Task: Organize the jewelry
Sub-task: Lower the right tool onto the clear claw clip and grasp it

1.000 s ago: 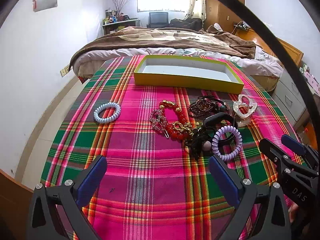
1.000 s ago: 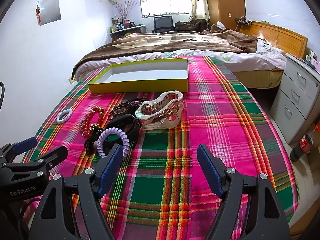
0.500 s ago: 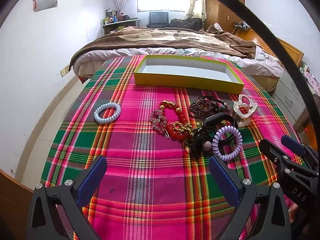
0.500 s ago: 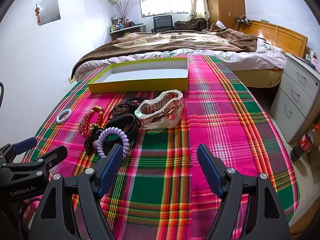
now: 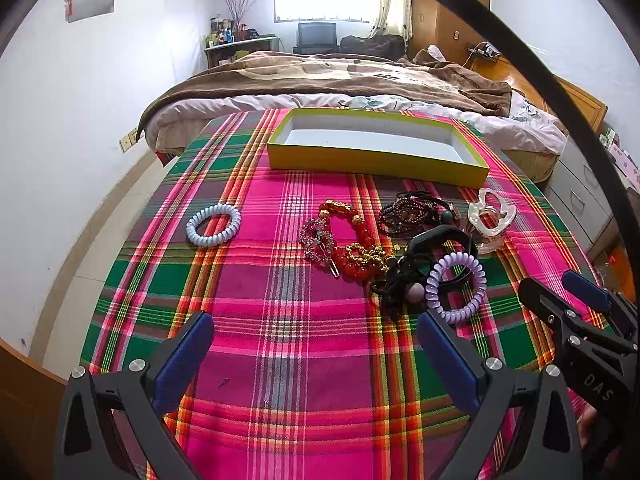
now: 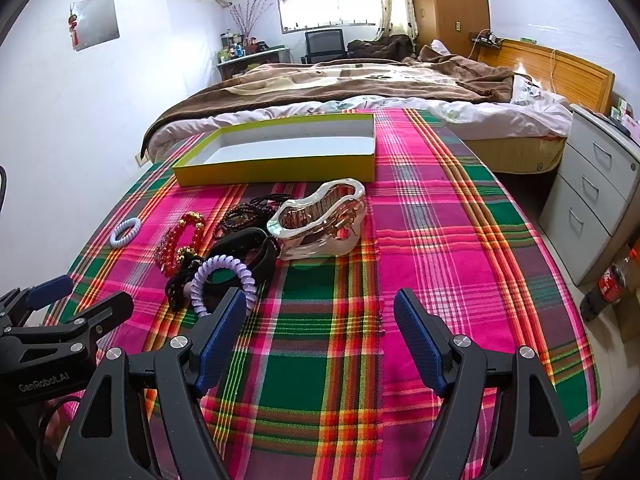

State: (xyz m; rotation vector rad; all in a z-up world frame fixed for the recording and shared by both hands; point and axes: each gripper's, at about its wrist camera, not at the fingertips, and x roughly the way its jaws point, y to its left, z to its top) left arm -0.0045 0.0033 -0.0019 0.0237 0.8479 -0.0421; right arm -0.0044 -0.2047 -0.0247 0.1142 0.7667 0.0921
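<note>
A yellow box (image 5: 376, 160) with a white inside lies open at the far side of the plaid table; it also shows in the right wrist view (image 6: 280, 168). A pile of jewelry lies before it: a red and gold bead bracelet (image 5: 352, 240), dark bead strands (image 5: 404, 214), a purple coil band (image 5: 456, 286), a clear hair claw (image 5: 490, 218), which also shows in the right wrist view (image 6: 320, 222). A pale blue coil band (image 5: 213, 225) lies apart at the left. My left gripper (image 5: 316, 344) is open and empty. My right gripper (image 6: 320, 320) is open and empty.
The plaid cloth (image 6: 440, 240) covers a round table. A bed (image 5: 340, 76) stands beyond it. A white drawer unit (image 6: 592, 196) and a cola bottle (image 6: 608, 280) on the floor are at the right.
</note>
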